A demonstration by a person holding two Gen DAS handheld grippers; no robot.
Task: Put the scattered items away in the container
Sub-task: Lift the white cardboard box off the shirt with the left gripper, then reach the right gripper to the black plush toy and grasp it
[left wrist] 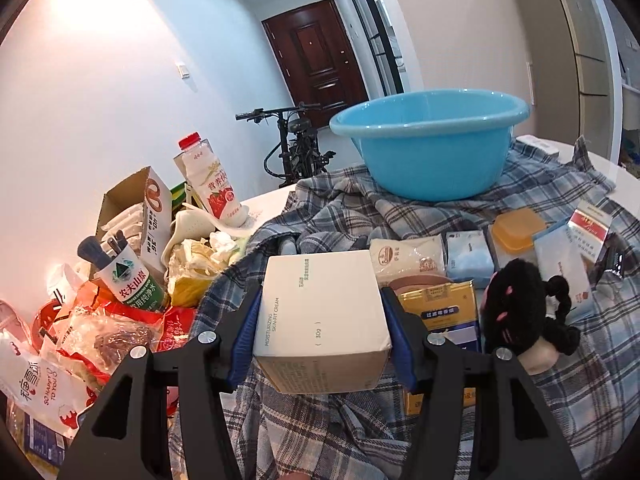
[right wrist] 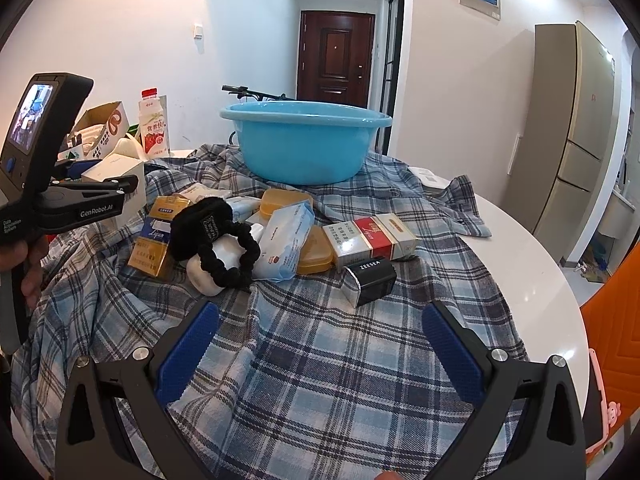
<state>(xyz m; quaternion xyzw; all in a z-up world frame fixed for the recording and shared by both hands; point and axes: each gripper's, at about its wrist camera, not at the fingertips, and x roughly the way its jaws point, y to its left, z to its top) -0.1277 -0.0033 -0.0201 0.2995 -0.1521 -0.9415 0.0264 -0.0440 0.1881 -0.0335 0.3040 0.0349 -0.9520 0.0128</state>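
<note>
My left gripper (left wrist: 320, 320) is shut on a white cream box (left wrist: 324, 316) and holds it above the plaid cloth (left wrist: 600, 360); it also shows in the right wrist view (right wrist: 116, 184), at the left. The blue basin (left wrist: 430, 140) stands behind on the cloth, also in the right wrist view (right wrist: 306, 140). My right gripper (right wrist: 320, 344) is open and empty above the cloth, in front of the scattered items: a black ZEESEA box (right wrist: 370, 280), a red and white carton (right wrist: 372, 240), a wipes pack (right wrist: 286, 244), a black scrunchie (right wrist: 236, 256), a gold carton (right wrist: 156, 236).
A pile of snack bags, a milk bottle (left wrist: 208, 184), a cardboard box (left wrist: 136, 208) and a water bottle (left wrist: 128, 280) crowds the table's left. A bicycle (left wrist: 296, 148) stands behind the table. A fridge (right wrist: 576, 128) stands at the right. The white table edge (right wrist: 532, 264) curves right.
</note>
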